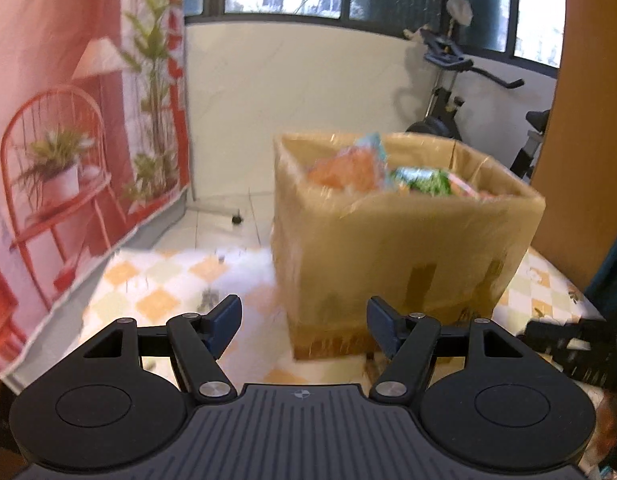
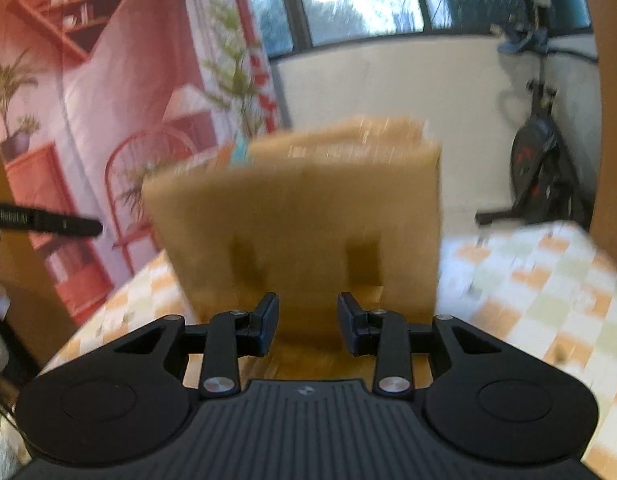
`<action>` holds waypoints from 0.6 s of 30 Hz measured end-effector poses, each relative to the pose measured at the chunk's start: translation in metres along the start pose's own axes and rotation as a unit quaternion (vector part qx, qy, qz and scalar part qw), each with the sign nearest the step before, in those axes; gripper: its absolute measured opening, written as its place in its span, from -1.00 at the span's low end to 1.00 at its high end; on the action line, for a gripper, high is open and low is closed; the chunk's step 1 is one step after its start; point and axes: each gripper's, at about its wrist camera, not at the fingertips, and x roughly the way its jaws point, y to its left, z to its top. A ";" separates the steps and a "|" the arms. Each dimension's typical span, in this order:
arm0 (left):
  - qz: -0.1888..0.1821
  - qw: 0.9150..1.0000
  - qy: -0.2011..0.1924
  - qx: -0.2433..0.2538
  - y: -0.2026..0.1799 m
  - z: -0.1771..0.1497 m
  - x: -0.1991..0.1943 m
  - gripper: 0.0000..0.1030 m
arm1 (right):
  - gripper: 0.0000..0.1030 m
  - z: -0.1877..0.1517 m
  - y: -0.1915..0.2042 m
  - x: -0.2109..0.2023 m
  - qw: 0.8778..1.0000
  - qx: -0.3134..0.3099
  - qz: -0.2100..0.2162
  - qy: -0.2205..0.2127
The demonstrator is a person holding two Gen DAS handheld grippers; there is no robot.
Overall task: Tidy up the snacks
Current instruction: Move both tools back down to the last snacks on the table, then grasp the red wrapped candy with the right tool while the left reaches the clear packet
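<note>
Left wrist view shows one cardboard box [image 1: 404,240] standing on the checked tablecloth [image 1: 160,280], its top open and a heap of snack packets [image 1: 388,172] showing above the rim; motion blur makes the count uncertain, though roughly four or five coloured packets seem to be there. The left gripper [image 1: 304,320] has its jaws spread wide with nothing between them, low in front of the box's near wall. In the right wrist view the right gripper [image 2: 308,324] is about half open and also empty, close up against the box [image 2: 300,232], which fills the middle of that view. The risk from here is a shove: both grippers sit low against the side walls, so pressing forward could slide or tip the box across the cloth, and a blind reach over the rim could snag the wall or crush a packet.
</note>
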 end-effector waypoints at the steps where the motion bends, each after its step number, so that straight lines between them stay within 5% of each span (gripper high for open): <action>1: 0.000 1.000 0.005 -0.007 0.004 -0.005 0.002 0.39 | -0.31 -0.008 0.003 0.003 1.000 -0.002 0.004 0.012; 7: 0.005 0.999 0.023 -0.026 0.009 -0.028 0.013 0.39 | -0.28 -0.054 0.025 0.022 0.995 -0.029 0.028 0.093; 14: 0.001 0.998 0.042 -0.037 0.013 -0.047 0.019 0.39 | 0.44 -0.079 0.049 0.032 0.985 -0.073 0.054 0.146; 18: 0.001 0.998 0.051 -0.042 0.015 -0.056 0.022 0.39 | 0.51 -0.090 0.057 0.033 0.980 -0.094 0.063 0.163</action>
